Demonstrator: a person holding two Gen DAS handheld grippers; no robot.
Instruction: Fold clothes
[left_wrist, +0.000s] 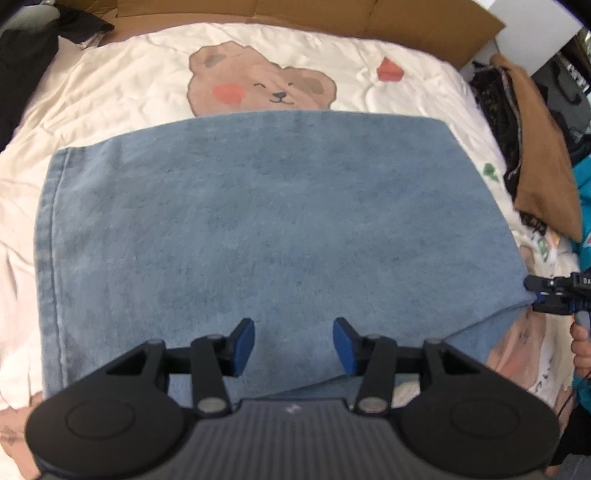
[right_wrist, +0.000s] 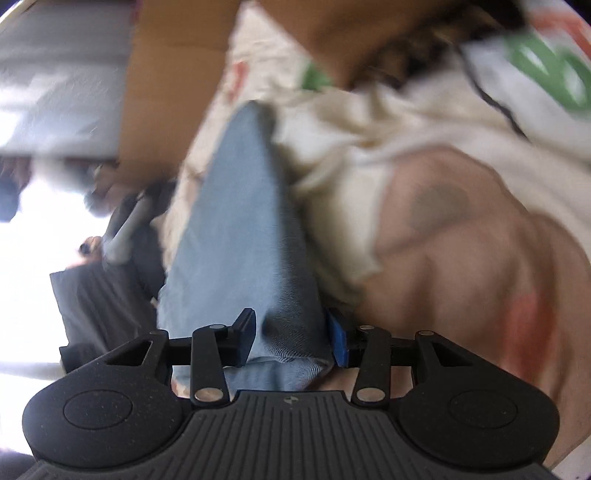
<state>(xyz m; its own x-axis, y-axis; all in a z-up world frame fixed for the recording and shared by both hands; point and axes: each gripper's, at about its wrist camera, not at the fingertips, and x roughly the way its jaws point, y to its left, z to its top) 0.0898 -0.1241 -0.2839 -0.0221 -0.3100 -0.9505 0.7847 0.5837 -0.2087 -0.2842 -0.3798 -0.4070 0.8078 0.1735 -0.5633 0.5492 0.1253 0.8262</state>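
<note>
A: While the blue cloth (left_wrist: 258, 221) lies flat on the bear quilt (left_wrist: 122, 92), your left claw (left_wrist: 293, 345) hangs over its near edge, jaws spread and still parting, nothing between them.

B: And your right claw (right_wrist: 291, 341)?

A: It's at the cloth's right corner, pads against a bunched fold, clamped on it.

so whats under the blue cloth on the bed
The blue cloth lies on a cream bedcover printed with brown bears; one bear's head shows above its far edge. The bear's body and the cover beneath are hidden.
</note>
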